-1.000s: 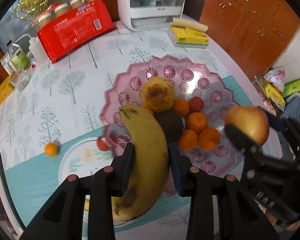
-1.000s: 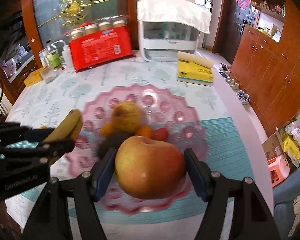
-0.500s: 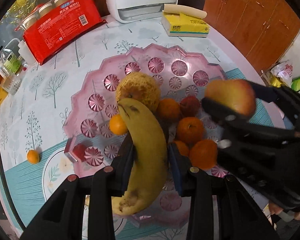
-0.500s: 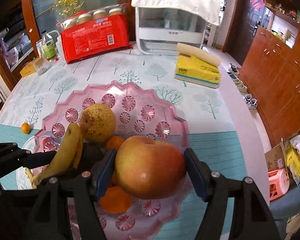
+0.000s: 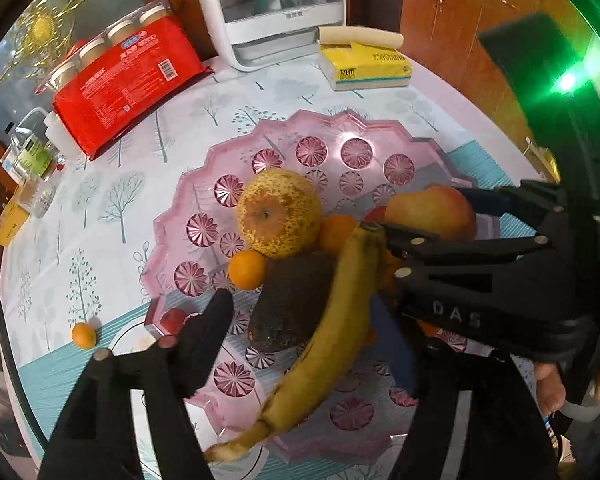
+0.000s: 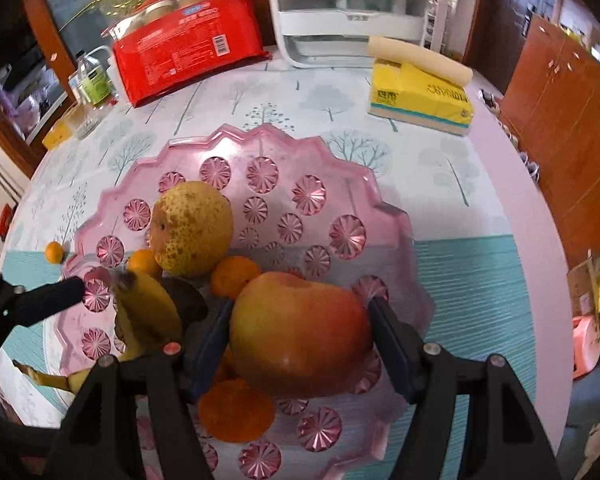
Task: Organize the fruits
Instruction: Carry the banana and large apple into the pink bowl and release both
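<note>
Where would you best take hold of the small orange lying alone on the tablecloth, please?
Take the small orange across its widest middle, coming straight down from above. It is round, sits clear of the pink tray, and nothing crowds either side, so open tongs fit around it.

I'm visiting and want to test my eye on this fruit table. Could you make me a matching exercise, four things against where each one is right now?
Things:
1. banana
2. apple
3. small lone orange
4. yellow tissue pack

Places:
A. on the tablecloth, outside the pink tray
B. clamped between the right gripper's fingers
C. at the table's far side, by the white appliance
D. lying across the fruit in the tray, left gripper open around it

Pairs: 1-D, 2-B, 3-A, 4-C
</note>
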`<state>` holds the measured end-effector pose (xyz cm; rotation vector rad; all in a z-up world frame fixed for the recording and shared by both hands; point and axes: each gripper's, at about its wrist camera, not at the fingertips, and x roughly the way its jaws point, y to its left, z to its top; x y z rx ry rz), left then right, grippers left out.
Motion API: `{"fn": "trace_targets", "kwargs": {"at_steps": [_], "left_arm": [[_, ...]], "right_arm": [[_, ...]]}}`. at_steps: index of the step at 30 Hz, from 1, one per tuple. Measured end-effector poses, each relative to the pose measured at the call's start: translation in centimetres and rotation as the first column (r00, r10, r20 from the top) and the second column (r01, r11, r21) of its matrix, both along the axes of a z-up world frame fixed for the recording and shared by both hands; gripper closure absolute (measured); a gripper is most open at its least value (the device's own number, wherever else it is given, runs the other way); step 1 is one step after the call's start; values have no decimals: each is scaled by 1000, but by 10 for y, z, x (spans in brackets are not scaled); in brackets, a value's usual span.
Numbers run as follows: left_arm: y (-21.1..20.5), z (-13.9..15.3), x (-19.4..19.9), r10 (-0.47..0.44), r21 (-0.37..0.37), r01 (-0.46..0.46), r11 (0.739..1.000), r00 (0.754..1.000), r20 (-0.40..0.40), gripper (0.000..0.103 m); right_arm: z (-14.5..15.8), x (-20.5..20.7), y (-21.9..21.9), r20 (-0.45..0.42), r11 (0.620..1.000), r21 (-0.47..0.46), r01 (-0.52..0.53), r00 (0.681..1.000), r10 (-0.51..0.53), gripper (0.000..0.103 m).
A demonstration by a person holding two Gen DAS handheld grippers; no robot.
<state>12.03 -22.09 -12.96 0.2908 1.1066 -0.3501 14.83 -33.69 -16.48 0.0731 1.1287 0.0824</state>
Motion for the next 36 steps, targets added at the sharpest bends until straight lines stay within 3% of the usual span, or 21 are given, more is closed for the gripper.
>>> {"fn": "trace_targets", "kwargs": {"at_steps": [6,19,22,36], "left_arm": [[9,11,-8,28,1,-28,1000,999,20,25],[40,39,-38,99,-1,-99,995,993,63,22],[46,46,-47,106,9,-107,994,992,72,17],[102,82,-82,154,61,-162,985,981,122,17]], "right_arm": [[2,-4,-2,-9,1000,12,12,1000,-12,34],[51,-35,11,129,999,16,-29,991,26,34],[62,-46,19,150,999,-3,-39,988,39,34],[103,-83,55,196,994,-68,-83,976,95,34]]}}
